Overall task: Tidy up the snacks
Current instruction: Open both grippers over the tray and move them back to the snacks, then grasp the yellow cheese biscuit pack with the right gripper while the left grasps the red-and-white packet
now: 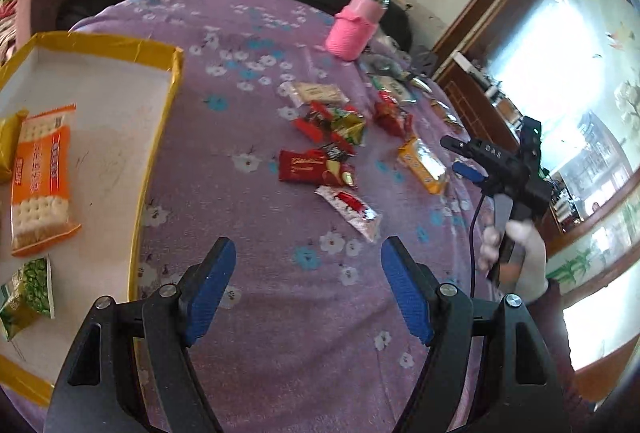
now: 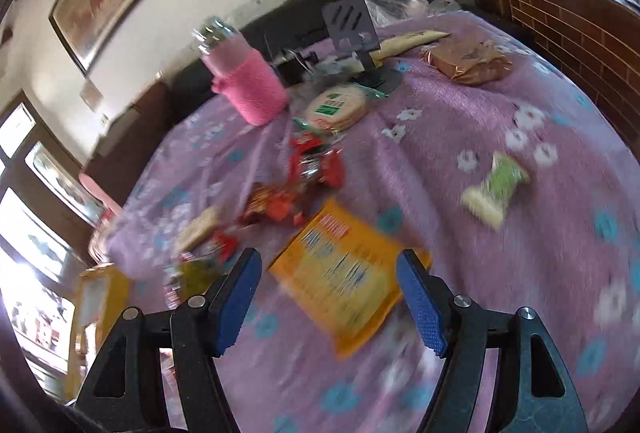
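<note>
At the far left of the left wrist view a shallow white tray with a yellow rim (image 1: 158,47) sits on the desk (image 1: 280,293), which is draped in a purple cloth printed with white and blue flowers. Inside the tray lie an orange cracker pack (image 1: 42,179), a yellow packet (image 1: 8,143) touching its left edge, and a green pea packet (image 1: 28,291) below them. The left gripper (image 1: 308,291) hangs over bare cloth just right of the tray, its blue fingers (image 1: 210,291) spread apart with nothing between them. Farther up the cloth is a loose scatter of snacks: a pale wafer bar (image 1: 318,93), a heap of red and green candy wrappers (image 1: 336,125), a dark red chocolate packet (image 1: 308,165), and a white-and-red sachet (image 1: 350,209) nearest the gripper. A pink-sleeved bottle (image 1: 352,29) stands behind them. To the right lies a yellow biscuit pack (image 1: 424,165), and just beyond it the right gripper (image 1: 460,157), held in a white-gloved hand (image 1: 516,245), also stands released and empty. Its own blurred view shows that pack directly ahead of its parted fingers, not touched by them, with a round cracker packet (image 2: 338,107) near the bottle, a green-and-cream wrapped sweet (image 2: 496,187) well apart to the right, and a brown bag (image 2: 468,61) at the far edge.
</note>
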Action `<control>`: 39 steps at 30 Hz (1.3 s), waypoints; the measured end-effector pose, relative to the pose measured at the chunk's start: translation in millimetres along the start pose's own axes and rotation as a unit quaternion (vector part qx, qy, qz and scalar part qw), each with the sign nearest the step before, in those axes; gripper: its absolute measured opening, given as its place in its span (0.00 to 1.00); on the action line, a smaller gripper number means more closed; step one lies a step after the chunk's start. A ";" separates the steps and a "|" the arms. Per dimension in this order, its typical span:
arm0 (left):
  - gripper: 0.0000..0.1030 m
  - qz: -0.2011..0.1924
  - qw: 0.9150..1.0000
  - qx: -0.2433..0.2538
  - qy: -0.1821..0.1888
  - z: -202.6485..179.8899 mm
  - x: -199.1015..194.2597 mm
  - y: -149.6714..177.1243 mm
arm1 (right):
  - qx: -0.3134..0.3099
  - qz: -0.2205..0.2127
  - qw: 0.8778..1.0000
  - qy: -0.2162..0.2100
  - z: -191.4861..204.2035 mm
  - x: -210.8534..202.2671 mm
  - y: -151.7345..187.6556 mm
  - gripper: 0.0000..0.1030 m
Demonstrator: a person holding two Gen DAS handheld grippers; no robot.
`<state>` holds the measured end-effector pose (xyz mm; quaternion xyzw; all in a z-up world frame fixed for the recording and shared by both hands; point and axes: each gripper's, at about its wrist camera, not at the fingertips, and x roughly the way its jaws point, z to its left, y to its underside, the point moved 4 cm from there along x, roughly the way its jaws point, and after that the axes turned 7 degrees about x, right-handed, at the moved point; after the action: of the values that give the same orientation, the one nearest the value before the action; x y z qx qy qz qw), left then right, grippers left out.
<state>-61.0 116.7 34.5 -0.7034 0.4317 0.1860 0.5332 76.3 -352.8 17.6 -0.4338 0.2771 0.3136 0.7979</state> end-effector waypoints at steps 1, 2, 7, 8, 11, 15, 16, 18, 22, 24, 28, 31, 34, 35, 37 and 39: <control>0.73 0.002 1.000 -0.003 -0.002 0.7 2.8 -0.4 | -0.004 0.015 1.000 0.007 -2.1 13.2 -7.2 0.70; 0.73 0.005 1.000 -0.006 -0.004 1.0 5.6 -0.8 | -0.006 0.018 1.000 0.017 -2.6 20.1 -11.5 0.70; 0.73 0.014 1.000 -0.004 -0.005 -2.8 16.5 -2.5 | -0.031 0.061 0.997 0.043 5.7 62.4 -17.5 0.73; 0.73 0.015 1.000 -0.005 -0.003 -3.5 17.7 -2.7 | -0.035 0.069 0.996 0.045 7.4 65.1 -13.2 0.74; 0.73 0.016 1.000 0.001 0.006 -7.6 22.7 -5.6 | -0.050 0.087 0.994 0.033 16.0 55.5 7.8 0.74; 0.73 0.037 0.999 0.015 0.006 -20.8 44.6 -8.5 | -0.107 0.080 0.990 0.046 32.3 45.0 40.3 0.81; 0.73 0.043 0.999 0.018 0.010 -25.8 50.6 -8.7 | -0.132 0.068 0.987 0.065 37.4 46.1 46.8 0.82; 0.73 0.052 0.998 0.036 0.004 -38.7 63.8 -9.0 | -0.151 0.052 0.984 0.084 42.4 48.8 51.1 0.83; 0.73 0.068 0.996 0.052 -0.017 -58.1 93.0 -14.2 | -0.141 0.038 0.984 0.104 45.4 57.4 46.2 0.87; 0.73 0.074 0.995 0.061 -0.042 -63.2 111.5 -18.2 | -0.133 0.035 0.985 0.101 45.4 58.5 44.4 0.87; 0.70 0.072 0.981 0.126 -0.126 -77.8 134.0 -21.7 | -0.137 0.024 0.985 0.107 41.8 55.1 39.9 0.70; 0.27 0.058 0.971 0.182 -0.144 -86.5 130.1 -13.7 | -0.140 0.024 0.985 0.095 40.1 54.2 38.6 0.70; 0.26 0.058 0.971 0.180 -0.143 -78.8 119.8 -8.6 | -0.141 0.023 0.986 0.087 39.7 51.9 39.2 0.70; 0.26 0.058 0.973 0.176 -0.141 -74.7 116.7 -7.6 | -0.139 0.022 0.986 0.085 39.2 50.8 39.4 0.70; 0.26 0.054 0.976 0.160 -0.136 -65.0 109.1 -6.2 | -0.133 0.019 0.988 0.080 38.1 47.4 39.9 0.70; 0.26 0.046 0.979 0.148 -0.129 -61.7 101.2 -5.6 | -0.127 0.013 0.989 0.070 37.4 43.1 39.5 0.70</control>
<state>-12.3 19.5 -12.8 -0.5660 0.4137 0.2335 0.6738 81.4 -292.4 -16.2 -0.5483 0.2959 0.3258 0.7111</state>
